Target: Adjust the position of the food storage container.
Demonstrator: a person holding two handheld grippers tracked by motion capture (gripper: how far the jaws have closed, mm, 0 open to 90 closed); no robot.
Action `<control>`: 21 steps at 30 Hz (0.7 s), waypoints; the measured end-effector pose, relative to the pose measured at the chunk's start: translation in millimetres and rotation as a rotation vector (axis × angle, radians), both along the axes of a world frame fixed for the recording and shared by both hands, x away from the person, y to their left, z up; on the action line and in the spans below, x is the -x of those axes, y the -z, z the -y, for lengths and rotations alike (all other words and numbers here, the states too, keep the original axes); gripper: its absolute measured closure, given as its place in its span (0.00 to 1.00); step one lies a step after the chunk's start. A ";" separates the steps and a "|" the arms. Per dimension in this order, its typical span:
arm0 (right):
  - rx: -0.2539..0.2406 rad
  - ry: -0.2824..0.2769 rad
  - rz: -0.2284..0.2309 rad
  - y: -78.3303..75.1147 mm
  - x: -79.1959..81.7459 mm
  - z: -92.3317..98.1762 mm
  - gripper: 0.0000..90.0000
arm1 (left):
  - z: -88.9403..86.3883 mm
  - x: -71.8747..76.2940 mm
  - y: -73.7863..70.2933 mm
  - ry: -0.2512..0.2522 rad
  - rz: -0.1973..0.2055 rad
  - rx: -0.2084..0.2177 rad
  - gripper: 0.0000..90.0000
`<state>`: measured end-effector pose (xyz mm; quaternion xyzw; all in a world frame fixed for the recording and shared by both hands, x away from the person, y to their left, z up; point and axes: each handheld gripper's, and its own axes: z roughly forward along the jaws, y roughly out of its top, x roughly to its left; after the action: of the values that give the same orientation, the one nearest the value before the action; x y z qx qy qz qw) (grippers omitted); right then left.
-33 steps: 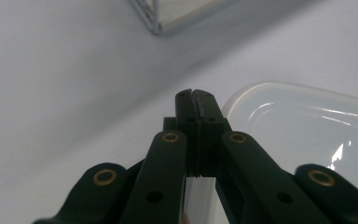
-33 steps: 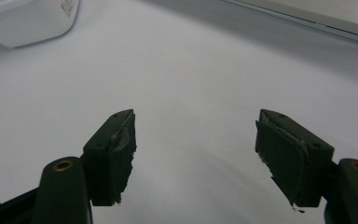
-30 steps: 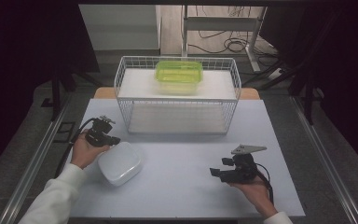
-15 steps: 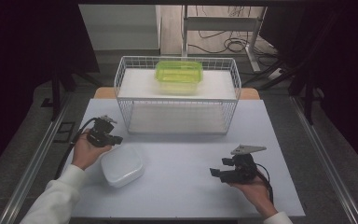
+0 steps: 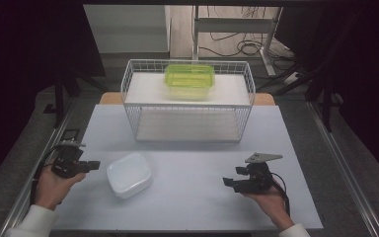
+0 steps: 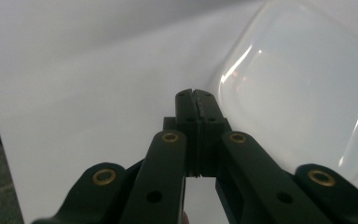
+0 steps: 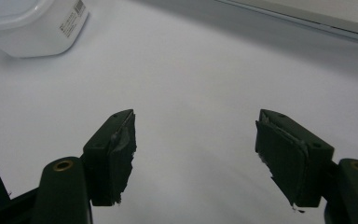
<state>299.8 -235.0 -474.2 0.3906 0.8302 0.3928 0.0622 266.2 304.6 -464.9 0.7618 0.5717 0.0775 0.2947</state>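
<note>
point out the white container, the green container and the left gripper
white container (image 5: 129,174), high view, middle of its upturned base
green container (image 5: 189,78), high view, centre of its lid
left gripper (image 6: 196,94), left gripper view, tips of its closed jaws

Left tongs (image 6: 196,93) pressed together with nothing between them, above the white surface (image 6: 84,70); a white container (image 6: 298,88) lies at two o'clock, just beside the tips
</note>
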 end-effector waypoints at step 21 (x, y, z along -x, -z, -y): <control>0.012 0.013 0.010 -1.7 0.1 2.4 0.32 | 22.4 3.7 33.0 -0.018 -0.112 0.057 1.00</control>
<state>299.7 -237.4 -472.5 0.3937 0.8297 0.3893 0.0710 262.5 282.2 -498.0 0.7510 0.5962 0.0212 0.2829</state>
